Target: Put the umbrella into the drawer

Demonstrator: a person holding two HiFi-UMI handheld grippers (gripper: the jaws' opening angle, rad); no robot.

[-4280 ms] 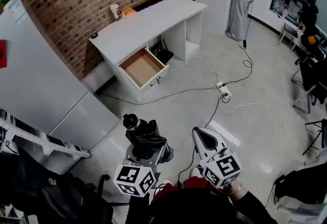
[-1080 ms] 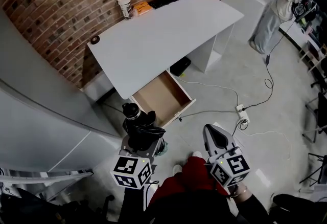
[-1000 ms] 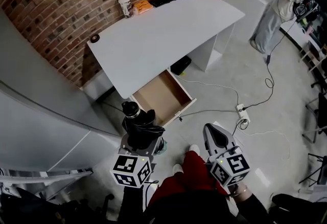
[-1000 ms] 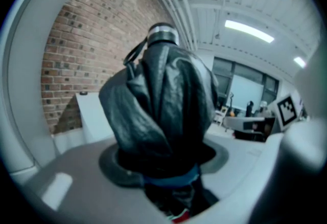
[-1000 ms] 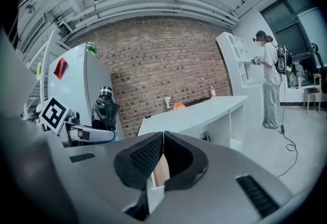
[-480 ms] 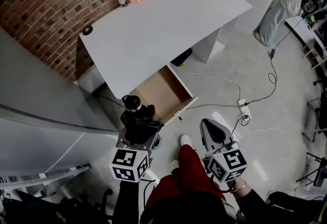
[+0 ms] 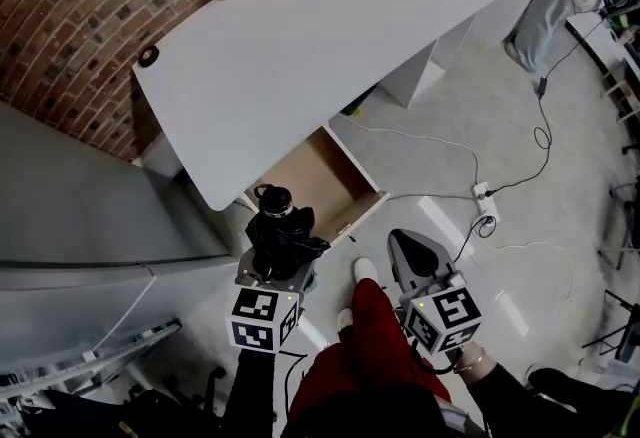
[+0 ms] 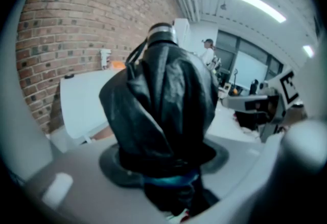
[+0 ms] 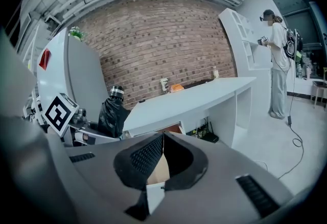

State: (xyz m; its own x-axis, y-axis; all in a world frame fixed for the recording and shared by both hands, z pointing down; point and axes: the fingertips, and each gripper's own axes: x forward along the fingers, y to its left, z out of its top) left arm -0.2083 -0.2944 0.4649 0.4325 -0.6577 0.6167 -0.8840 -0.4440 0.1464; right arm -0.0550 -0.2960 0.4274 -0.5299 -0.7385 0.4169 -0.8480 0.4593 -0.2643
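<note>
Filling that gripper's view, the folded black umbrella sits grasped in the left gripper; overhead, the open wooden drawer shows; right gripper closed, empty.

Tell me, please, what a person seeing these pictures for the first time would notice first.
The eye goes first to the black folded umbrella, standing up between the jaws of the left gripper at the lower middle of the head view. Just beyond it, a brown drawer stands pulled open under the white desk, against a brick wall. The right gripper, beside the left, holds nothing, its jaws together.
</note>
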